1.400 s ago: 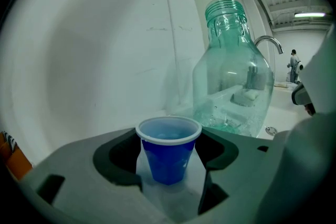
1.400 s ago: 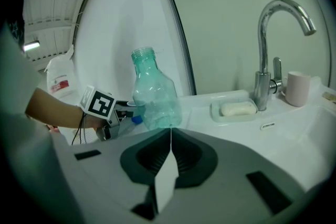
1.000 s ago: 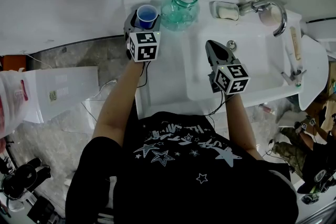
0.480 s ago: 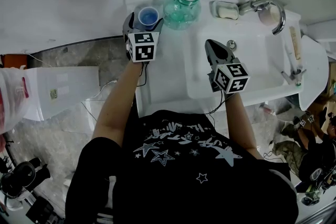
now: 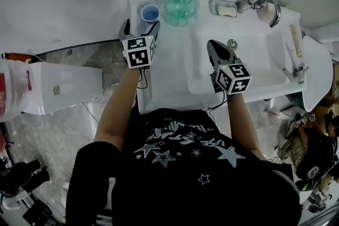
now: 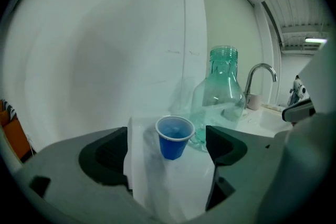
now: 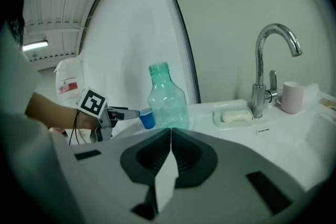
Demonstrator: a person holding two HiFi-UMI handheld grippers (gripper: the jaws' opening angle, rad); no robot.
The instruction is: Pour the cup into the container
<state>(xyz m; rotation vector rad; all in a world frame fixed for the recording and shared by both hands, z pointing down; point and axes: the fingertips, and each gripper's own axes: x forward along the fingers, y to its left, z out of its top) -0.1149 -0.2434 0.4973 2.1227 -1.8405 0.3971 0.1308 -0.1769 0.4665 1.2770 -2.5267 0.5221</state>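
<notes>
A small blue cup (image 5: 150, 12) stands upright on the sink counter's far left corner, next to a tall green glass jar (image 5: 181, 1). My left gripper (image 5: 141, 29) is open, its jaws have just been opening, and the cup (image 6: 174, 137) stands free a little beyond its fingertips, with the jar (image 6: 220, 97) behind it to the right. My right gripper (image 5: 216, 46) hovers over the basin's left edge, shut with nothing in it. In the right gripper view the shut right gripper (image 7: 170, 136) looks towards the jar (image 7: 167, 99), the cup (image 7: 147, 119) and the left gripper (image 7: 126, 112).
A white basin (image 5: 249, 55) fills the counter's right part, with a chrome faucet (image 5: 259, 2), a soap dish (image 5: 225, 9) and a pink cup (image 7: 292, 97) at the back. A white plastic container (image 5: 53, 87) lies on the floor at the left. A wall backs the counter.
The left gripper's jaws opened off the blue cup and the gripper drew back towards the person. The cup stays on the counter. The right gripper has barely shifted.
</notes>
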